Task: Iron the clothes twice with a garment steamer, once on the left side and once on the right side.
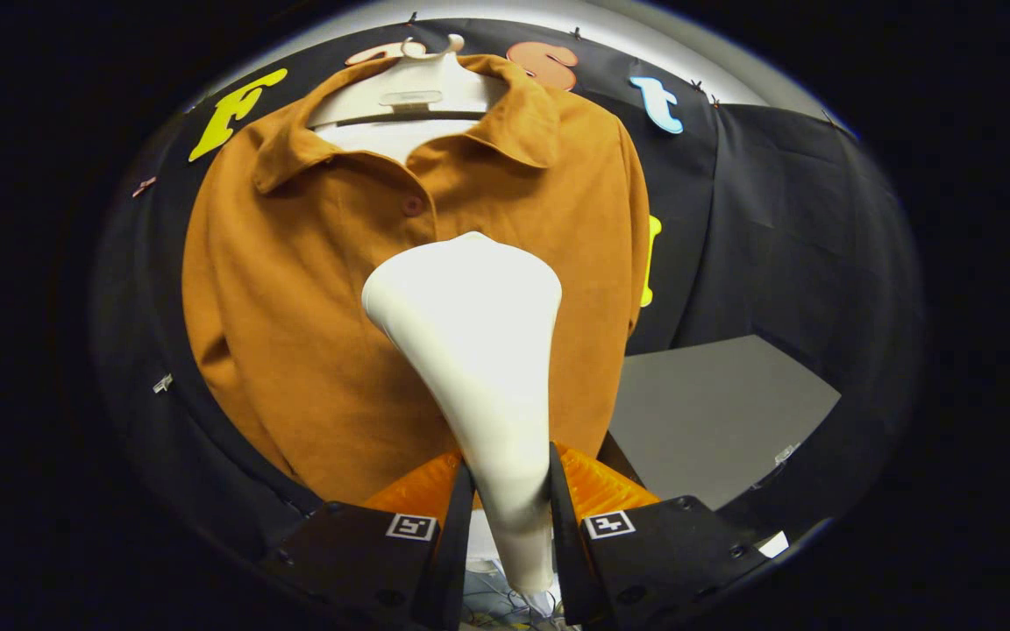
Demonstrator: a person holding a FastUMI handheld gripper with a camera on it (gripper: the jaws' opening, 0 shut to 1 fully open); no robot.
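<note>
The gripper (511, 491) is closed on the garment steamer (479, 350); both fingers (455, 517) press against the narrow white handle, one on each side, with the handle running down between them and past their bases. From that clamped neck the steamer rises ahead of the fingers and widens into a broad, rounded head; the head stands in front of the middle of the shirt (295, 315), whether touching the cloth or just off it I cannot tell.

The shirt is a rust-orange, collared garment hanging front-on beyond the fingers; its collar lies open, and a single button (412, 206) shows on the placket just above the steamer's head; the cloth spreads wide to either side of the steamer, more of it visible on the left than on the right. It hangs from a pale hanger (408, 88), whose hook rises above the collar and whose shoulders sit inside the neck opening.

Behind the shirt the booth's black cloth wall (777, 219) hangs in folds; low on the right, beside the shirt's hem, lies a flat grey surface (715, 412).
</note>
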